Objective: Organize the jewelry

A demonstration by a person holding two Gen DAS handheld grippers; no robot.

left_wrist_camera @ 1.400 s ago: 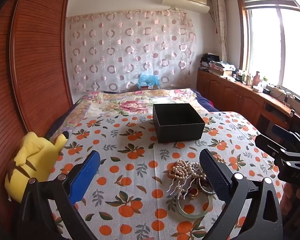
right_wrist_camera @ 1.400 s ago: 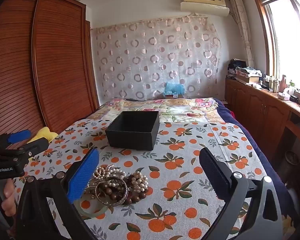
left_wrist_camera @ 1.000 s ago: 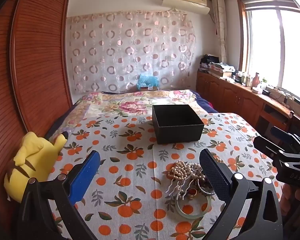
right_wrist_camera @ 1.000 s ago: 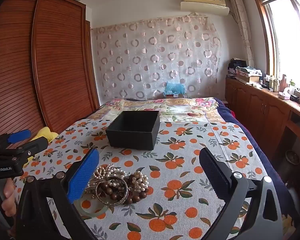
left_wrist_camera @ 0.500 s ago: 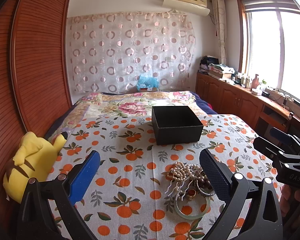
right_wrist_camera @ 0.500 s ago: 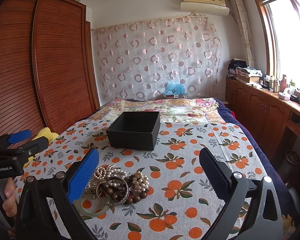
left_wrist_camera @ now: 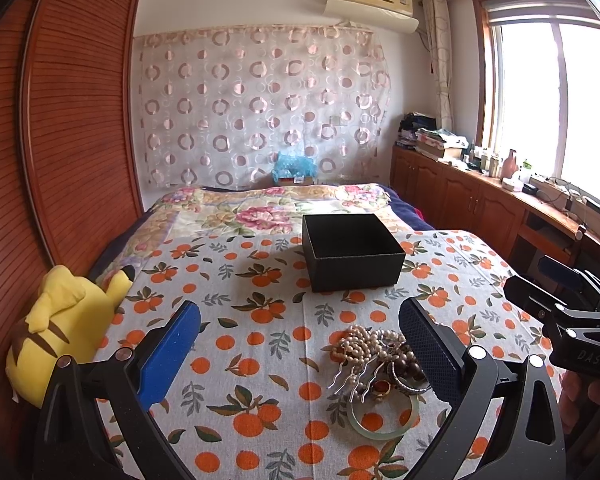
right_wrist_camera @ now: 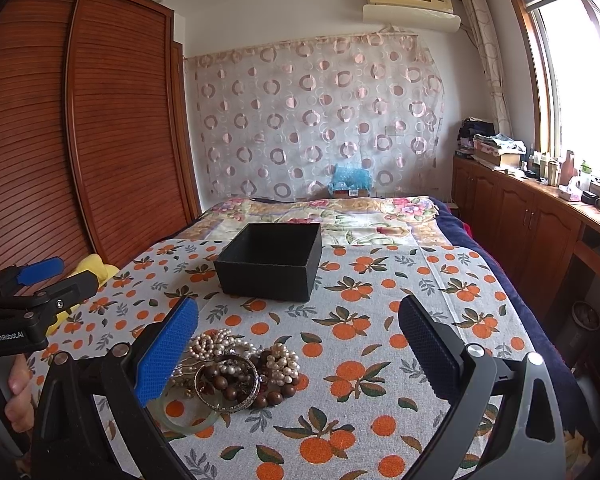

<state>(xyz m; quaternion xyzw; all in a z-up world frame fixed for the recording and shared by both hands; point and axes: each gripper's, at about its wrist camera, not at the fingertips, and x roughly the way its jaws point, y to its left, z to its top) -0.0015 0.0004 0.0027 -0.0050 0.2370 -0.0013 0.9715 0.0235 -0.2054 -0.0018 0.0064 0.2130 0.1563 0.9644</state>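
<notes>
A pile of jewelry (left_wrist_camera: 380, 364) lies on the orange-print cloth: pearl strands, dark wooden beads, a metal bangle, a hair comb and a pale green jade bangle (left_wrist_camera: 384, 420). The pile also shows in the right wrist view (right_wrist_camera: 236, 372). An open black box (left_wrist_camera: 352, 256) stands behind it, also in the right wrist view (right_wrist_camera: 272, 264); it looks empty. My left gripper (left_wrist_camera: 300, 344) is open and empty, above the cloth left of the pile. My right gripper (right_wrist_camera: 300, 344) is open and empty, just right of the pile.
A yellow plush toy (left_wrist_camera: 60, 320) lies at the bed's left edge by the wooden wardrobe (left_wrist_camera: 60, 140). A floral quilt (left_wrist_camera: 268, 204) covers the far bed. Wooden cabinets (right_wrist_camera: 520, 216) with clutter run along the right under the window.
Both grippers have stayed open and nearly still. The left wrist view has drifted slightly, so the box and jewelry sit a little lower left.
</notes>
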